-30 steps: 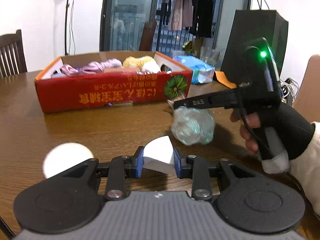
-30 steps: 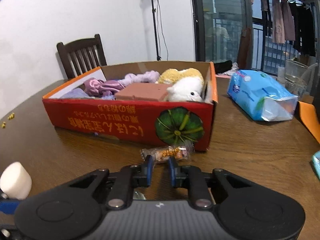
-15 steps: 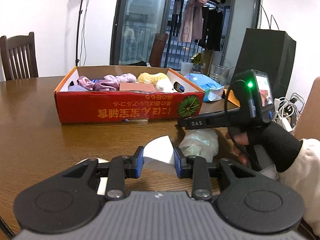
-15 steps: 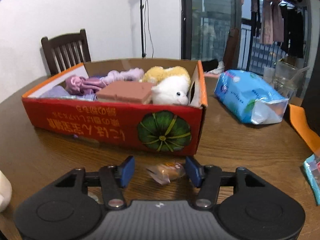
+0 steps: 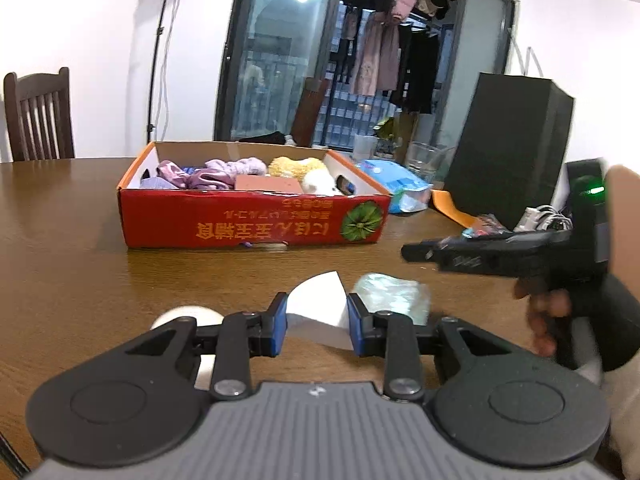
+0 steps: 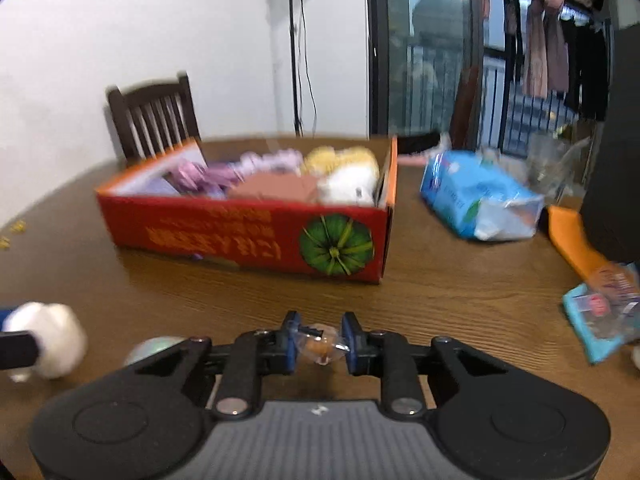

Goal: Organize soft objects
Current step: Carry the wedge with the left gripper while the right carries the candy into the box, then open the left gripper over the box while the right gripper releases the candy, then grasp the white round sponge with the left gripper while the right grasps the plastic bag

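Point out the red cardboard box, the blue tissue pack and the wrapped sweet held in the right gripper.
red cardboard box (image 6: 224,236): right wrist view, front wall.
blue tissue pack (image 6: 472,196): right wrist view, top face.
wrapped sweet (image 6: 318,346): right wrist view, middle.

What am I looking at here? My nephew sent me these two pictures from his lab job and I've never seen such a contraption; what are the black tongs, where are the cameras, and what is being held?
No robot here: a person holds a two-finger gripper in each hand, with a camera on each looking forward along its fingers. One picture is from the left gripper, the other from the right gripper.

The left one is clamped on a white foam piece. The right one has just been closing and now pinches a small wrapped candy; you can also see it from the side in the left view, with the person's hand around its handle.

On the wooden table stands a red cardboard box already holding soft things: purple cloth, a white plush toy. Nearby lie a crumpled clear bag and a blue tissue pack.
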